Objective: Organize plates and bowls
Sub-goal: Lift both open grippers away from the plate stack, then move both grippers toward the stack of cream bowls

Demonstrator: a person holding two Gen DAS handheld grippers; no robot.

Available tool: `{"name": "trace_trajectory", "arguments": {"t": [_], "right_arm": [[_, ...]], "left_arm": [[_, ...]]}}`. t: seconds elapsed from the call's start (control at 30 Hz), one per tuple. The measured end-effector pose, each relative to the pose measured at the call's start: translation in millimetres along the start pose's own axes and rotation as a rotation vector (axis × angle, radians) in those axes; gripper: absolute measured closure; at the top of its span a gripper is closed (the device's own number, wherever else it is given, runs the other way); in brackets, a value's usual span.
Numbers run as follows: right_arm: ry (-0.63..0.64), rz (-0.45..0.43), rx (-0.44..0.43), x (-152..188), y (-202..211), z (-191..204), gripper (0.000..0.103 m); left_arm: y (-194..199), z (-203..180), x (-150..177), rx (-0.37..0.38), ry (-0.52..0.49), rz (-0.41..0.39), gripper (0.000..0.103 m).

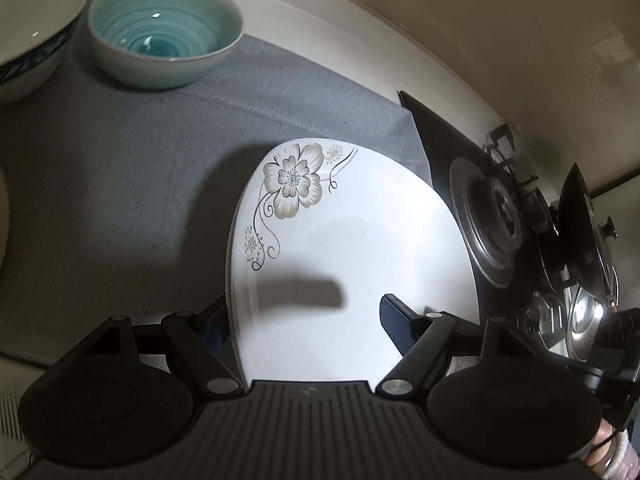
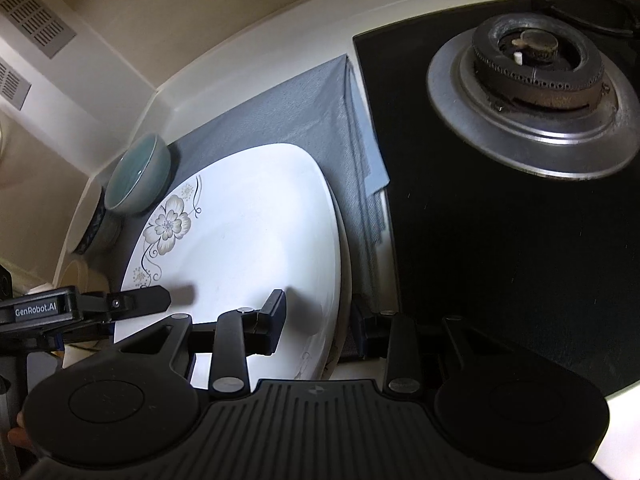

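Plate point(image 2: 256, 240): white, flower at its 10 o'clock, over the grey cloth point(image 1: 120, 168). Your right gripper point(image 2: 318, 318) clamps its 5 o'clock rim. Your left gripper point(image 1: 304, 320) straddles its opposite edge, jaws apart. Teal bowl point(image 1: 164, 32): 11 o'clock on the cloth.

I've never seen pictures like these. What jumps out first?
A big white plate with a painted flower sits front and centre over a grey cloth, with a black claw straddling each side edge. Behind it stands a turquoise bowl; beside it, a gas burner.
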State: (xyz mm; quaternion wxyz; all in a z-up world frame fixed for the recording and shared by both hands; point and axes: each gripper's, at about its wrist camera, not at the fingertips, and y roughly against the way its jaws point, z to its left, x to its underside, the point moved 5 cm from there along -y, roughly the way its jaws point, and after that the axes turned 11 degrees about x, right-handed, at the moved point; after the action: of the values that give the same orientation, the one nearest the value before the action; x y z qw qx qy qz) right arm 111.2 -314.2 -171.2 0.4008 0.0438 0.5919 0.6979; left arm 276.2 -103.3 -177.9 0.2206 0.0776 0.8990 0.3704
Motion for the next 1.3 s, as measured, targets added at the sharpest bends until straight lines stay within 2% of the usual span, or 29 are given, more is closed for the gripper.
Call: {"name": "trace_trajectory", "arguments": {"t": [0.33, 0.57, 0.6, 0.63, 0.77, 0.8, 0.83, 0.93, 1.07, 1.3], "right_arm": [[-0.011, -0.027, 0.002, -17.6, -11.4, -1.8, 0.066], [-0.002, -0.024, -0.001, -18.3, -12.4, -0.2, 0.063], [-0.003, -0.024, 0.004, -18.3, -12.1, 1.0, 0.061], [-0.001, -0.026, 0.003, -18.4, -10.9, 2.2, 0.054], [0.026, -0.055, 0.032, -19.4, -1.1, 5.7, 0.039], [0.034, -0.065, 0.043, -19.0, 2.8, 5.8, 0.037], [0.038, -0.072, 0.054, -18.5, 6.4, 5.5, 0.035], [0.057, -0.096, 0.084, -14.1, 20.5, 8.2, 0.032], [0.132, -0.146, 0.102, -2.7, 43.5, 24.7, 0.031], [0.299, -0.195, 0.042, 24.8, 71.2, 76.4, 0.022]], "left_arm": [[-11.1, 0.4, -23.7, -0.021, 0.006, -0.038, 0.022], [-11.2, -0.6, -21.7, -0.035, -0.005, -0.034, 0.016], [-10.3, -0.9, -20.3, -0.039, -0.004, -0.034, 0.013], [-8.7, -1.9, -18.5, -0.044, -0.009, -0.035, 0.01], [1.3, -4.8, -10.8, -0.071, -0.039, -0.032, 0.007], [5.6, -4.9, -8.0, -0.073, -0.041, -0.036, 0.0], [10.9, -5.3, -4.5, -0.073, -0.042, -0.048, 0.0], [25.3, -6.7, 7.6, -0.069, -0.066, -0.044, 0.0], [47.6, -8.7, 25.6, -0.104, -0.103, -0.051, 0.0], [83.7, -20.1, 56.7, -0.184, -0.19, -0.097, 0.0]]}}
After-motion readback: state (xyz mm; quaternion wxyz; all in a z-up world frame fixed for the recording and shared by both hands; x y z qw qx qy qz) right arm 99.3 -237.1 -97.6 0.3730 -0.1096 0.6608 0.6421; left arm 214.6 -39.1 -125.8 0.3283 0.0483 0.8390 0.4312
